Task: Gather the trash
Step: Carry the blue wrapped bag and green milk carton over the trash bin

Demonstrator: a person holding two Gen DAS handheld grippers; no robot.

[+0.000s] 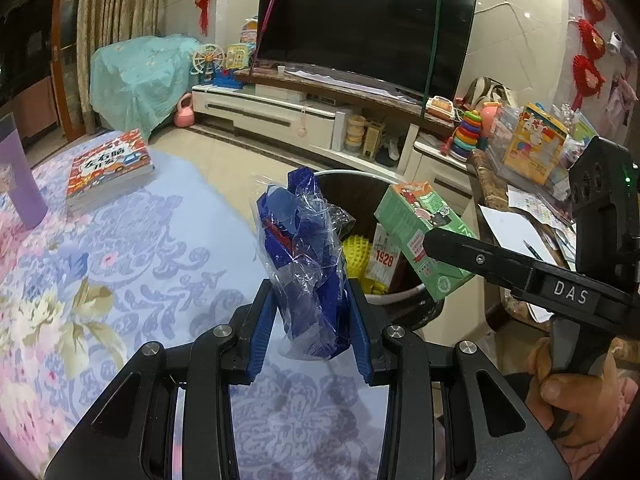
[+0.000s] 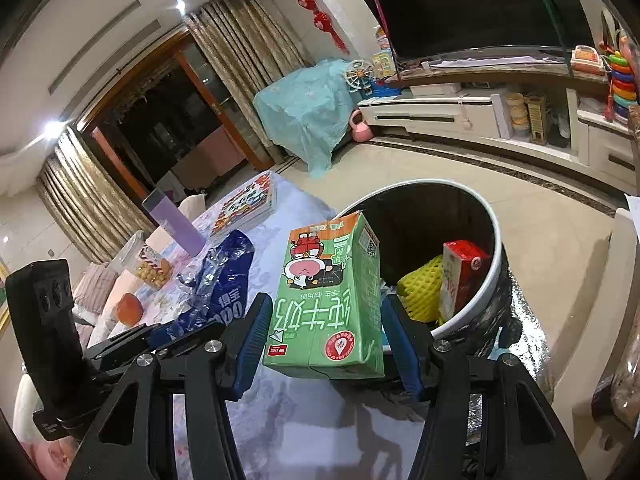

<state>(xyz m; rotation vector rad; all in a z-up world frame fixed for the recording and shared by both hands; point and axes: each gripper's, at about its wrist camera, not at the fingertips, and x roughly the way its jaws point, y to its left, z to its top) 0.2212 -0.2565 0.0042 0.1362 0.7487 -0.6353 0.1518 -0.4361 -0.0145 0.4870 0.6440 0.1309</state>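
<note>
Your left tongs are pinched on the crumpled blue wrapper, held over the tabletop edge w/ the trash bin just past it at 12 o'clock. Right tongs are clamped on the green milk carton, w/ the bin at 2 o'clock. Risks, imo: wrapper is slick film & may slide out early, landing on the tabletop. Carton is gripped low near its base, so it could pivot & clip the rim. Both tongs crowd one opening, so they may bump. Bin's already part full (yellow foam net, red carton), so stuff might bounce out.
</note>
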